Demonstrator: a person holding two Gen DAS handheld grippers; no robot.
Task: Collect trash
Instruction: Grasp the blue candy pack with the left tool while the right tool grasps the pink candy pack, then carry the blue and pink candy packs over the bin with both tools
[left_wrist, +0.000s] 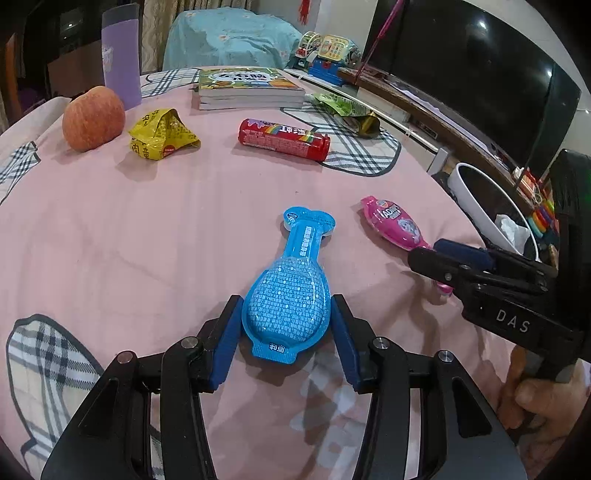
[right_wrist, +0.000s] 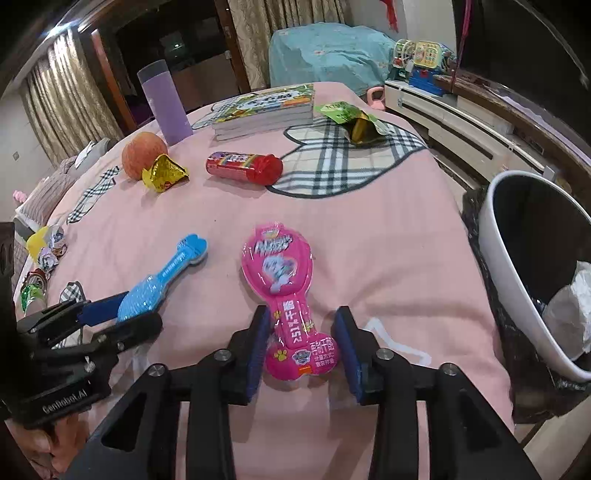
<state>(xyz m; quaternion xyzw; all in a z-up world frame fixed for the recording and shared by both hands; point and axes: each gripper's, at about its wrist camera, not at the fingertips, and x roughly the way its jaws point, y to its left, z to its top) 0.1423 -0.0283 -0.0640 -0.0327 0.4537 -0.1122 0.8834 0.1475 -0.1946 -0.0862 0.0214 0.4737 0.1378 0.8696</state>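
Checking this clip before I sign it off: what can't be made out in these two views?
- Bin: right wrist view cuts it at the right edge; its wall hides most of the contents. Left wrist view: the right tool covers part.
- Pink packet: near end hidden behind the right tool in the left wrist view.
- Crumpled wrappers: at the left edge of the right wrist view, too small to identify.
- Blue packet: whether the left tool presses it is unclear.

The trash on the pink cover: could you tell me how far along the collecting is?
Done: bin holds white scraps. In hand: left gripper around blue packet, right gripper around pink packet. Left: yellow wrapper, red tube, green wrapper.
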